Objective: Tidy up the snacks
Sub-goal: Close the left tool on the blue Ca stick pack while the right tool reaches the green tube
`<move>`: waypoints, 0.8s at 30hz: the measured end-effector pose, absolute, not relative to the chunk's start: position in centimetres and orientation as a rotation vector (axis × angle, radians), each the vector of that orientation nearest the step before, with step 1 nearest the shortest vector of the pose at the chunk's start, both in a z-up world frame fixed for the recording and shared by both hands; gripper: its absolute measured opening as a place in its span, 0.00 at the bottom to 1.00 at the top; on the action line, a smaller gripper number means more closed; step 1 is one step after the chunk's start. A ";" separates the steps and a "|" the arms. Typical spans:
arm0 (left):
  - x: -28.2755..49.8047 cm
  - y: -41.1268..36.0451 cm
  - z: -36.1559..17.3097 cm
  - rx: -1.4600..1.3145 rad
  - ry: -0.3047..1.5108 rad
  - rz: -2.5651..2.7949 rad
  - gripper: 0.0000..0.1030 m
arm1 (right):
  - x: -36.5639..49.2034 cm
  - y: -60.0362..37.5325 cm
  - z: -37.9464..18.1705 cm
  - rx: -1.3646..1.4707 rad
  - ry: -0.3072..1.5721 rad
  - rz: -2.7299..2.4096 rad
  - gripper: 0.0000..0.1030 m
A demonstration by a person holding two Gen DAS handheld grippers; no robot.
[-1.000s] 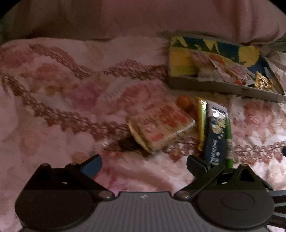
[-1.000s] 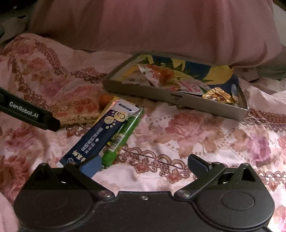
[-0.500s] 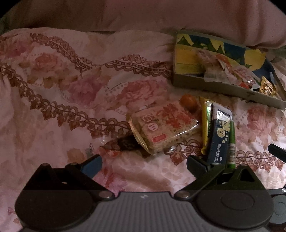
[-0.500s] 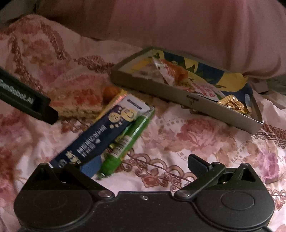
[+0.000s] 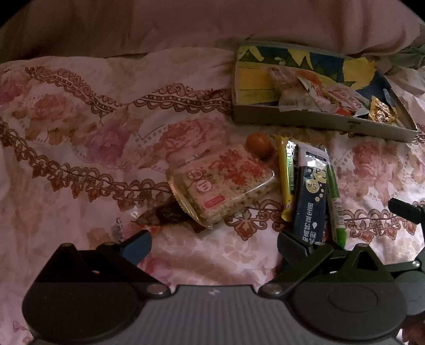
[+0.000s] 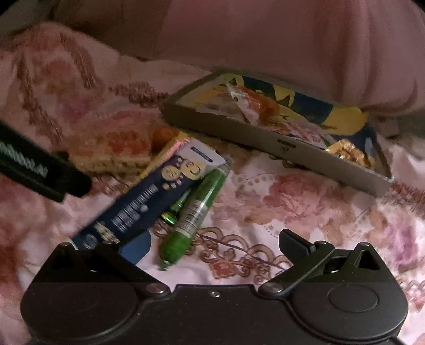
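Note:
On the floral bedspread lies a clear-wrapped rice cracker pack (image 5: 223, 183) (image 6: 111, 152), with a dark wrapped snack (image 5: 164, 215) at its near corner and a small orange round sweet (image 5: 259, 144) behind it. Beside them lie a yellow bar (image 5: 287, 175), a navy blue packet (image 5: 312, 196) (image 6: 148, 196) and a green tube (image 5: 336, 204) (image 6: 194, 209). A shallow grey box (image 5: 318, 116) (image 6: 279, 140) holds several wrapped snacks. My left gripper (image 5: 212, 245) is open, just short of the cracker pack. My right gripper (image 6: 215, 242) is open, its left finger over the navy packet's end.
A pink pillow (image 5: 212, 24) (image 6: 292, 39) lies along the far side behind the box. The left gripper's black body (image 6: 39, 172) crosses the left of the right wrist view. Bare bedspread (image 5: 79, 132) stretches to the left of the snacks.
Both grippers have moved closer to the snack pile. The right one has come down toward the navy packet and green tube. Both stay open and nothing has been picked up.

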State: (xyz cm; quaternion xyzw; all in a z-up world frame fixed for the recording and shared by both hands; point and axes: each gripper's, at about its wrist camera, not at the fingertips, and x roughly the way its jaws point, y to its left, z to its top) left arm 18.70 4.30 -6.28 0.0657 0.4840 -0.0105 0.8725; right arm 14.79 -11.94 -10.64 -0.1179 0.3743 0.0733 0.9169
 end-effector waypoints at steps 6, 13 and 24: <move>18.8 4.3 -6.7 0.129 1.021 -0.034 0.99 | 15.2 -13.9 -10.3 -0.172 0.795 0.060 0.86; 18.8 2.9 -7.2 0.167 1.013 -0.089 1.00 | 15.6 -16.8 -9.3 -0.054 0.820 0.035 0.80; 17.8 -0.6 -8.2 0.324 0.982 -0.225 0.99 | 17.9 -17.2 -8.9 -0.163 0.860 0.243 0.75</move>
